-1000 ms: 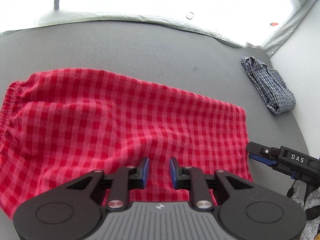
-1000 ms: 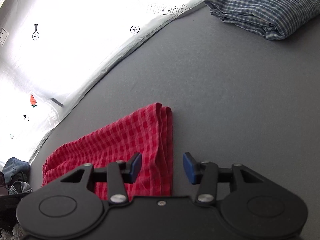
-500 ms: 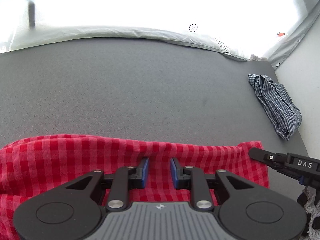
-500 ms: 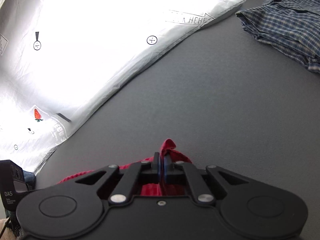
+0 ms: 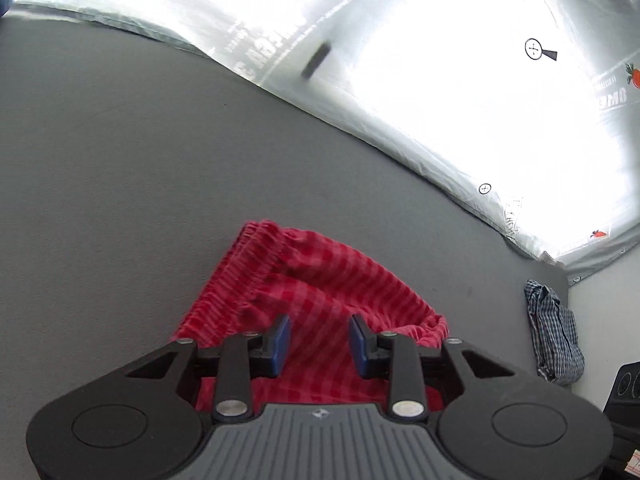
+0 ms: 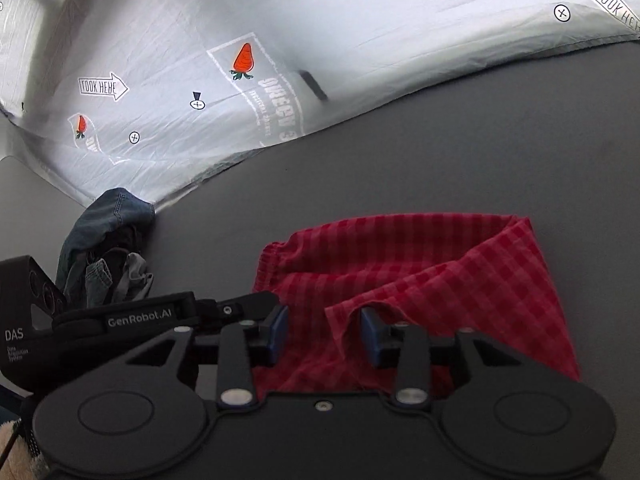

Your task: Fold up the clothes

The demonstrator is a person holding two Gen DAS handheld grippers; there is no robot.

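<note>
The red-and-pink gingham cloth garment with a gathered elastic waistband (image 5: 320,280) lies on the flat grey felt-like work surface (image 5: 120,180), doubled over itself: in the right wrist view a free edge lies across the lower layer, and the ruched waistband sits at the far left of the bundle. That layout reads as a fold just laid, the upper layer draped over the lower so the edges roughly meet. The left gripper (image 5: 319,345) hangs just over the near part of the cloth, its blue pads parted and widening, with nothing pinched between them; fabric shows only beneath the gap. The right gripper (image 6: 322,334) is likewise opening; a raised lip of the folded edge stands just beside its right pad (image 6: 370,334), but the pads do not appear to press on it, so I judge the cloth released rather than held. Both tools tilt downward at the garment, consistent with a let-go after carrying an edge across. A crumpled heap of blue denim and dark clothing (image 6: 106,248) waits at the left of the surface, presumably unfolded stock. A folded blue-and-white checked shirt (image 5: 554,332) rests well apart at the right edge, apparently finished work set aside. A silver crinkled backdrop sheet printed with carrots and target marks (image 6: 360,40) borders the far side.
</note>
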